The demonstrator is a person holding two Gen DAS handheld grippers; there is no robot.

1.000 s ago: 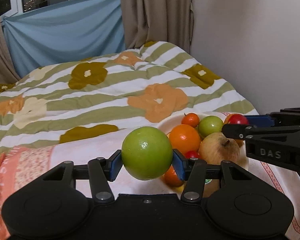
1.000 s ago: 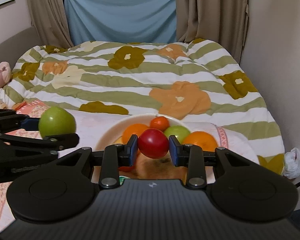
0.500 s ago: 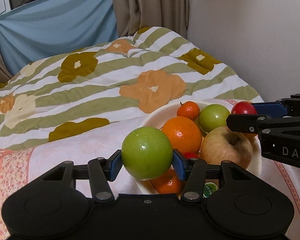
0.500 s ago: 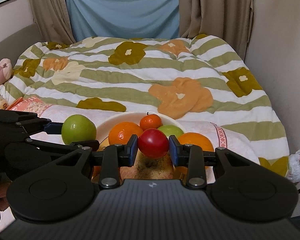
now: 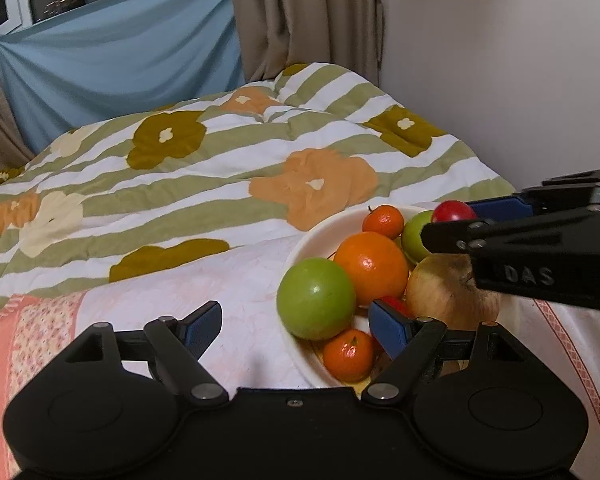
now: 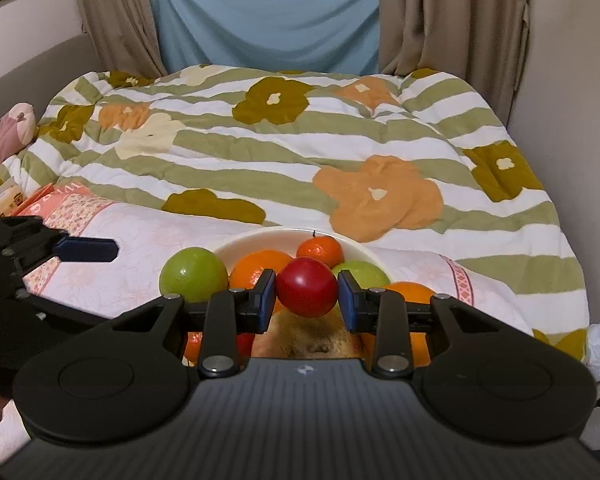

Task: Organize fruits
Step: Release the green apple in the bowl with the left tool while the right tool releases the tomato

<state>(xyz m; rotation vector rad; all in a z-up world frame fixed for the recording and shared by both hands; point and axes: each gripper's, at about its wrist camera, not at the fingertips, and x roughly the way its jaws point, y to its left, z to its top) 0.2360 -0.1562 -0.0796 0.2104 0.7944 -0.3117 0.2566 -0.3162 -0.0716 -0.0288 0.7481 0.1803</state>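
Note:
A cream bowl (image 5: 300,240) on the bed holds oranges, a green fruit and a brownish pear (image 5: 448,292). A green apple (image 5: 316,298) rests on the bowl's near left rim, also in the right wrist view (image 6: 193,275). My left gripper (image 5: 296,330) is open, with the apple between its pads and close to the right one. My right gripper (image 6: 307,295) is shut on a red apple (image 6: 307,286) and holds it above the fruit in the bowl (image 6: 236,242). It also shows in the left wrist view (image 5: 452,211).
The bowl sits on a pink-and-white cloth (image 5: 188,280) over a striped flowered duvet (image 6: 284,152). A wall (image 5: 500,60) stands close on the right. Curtains and a blue sheet (image 6: 268,12) hang behind the bed.
My left gripper has opened and let go of the green apple, which now rests on the bowl's rim. My right gripper still holds the red apple over the bowl.

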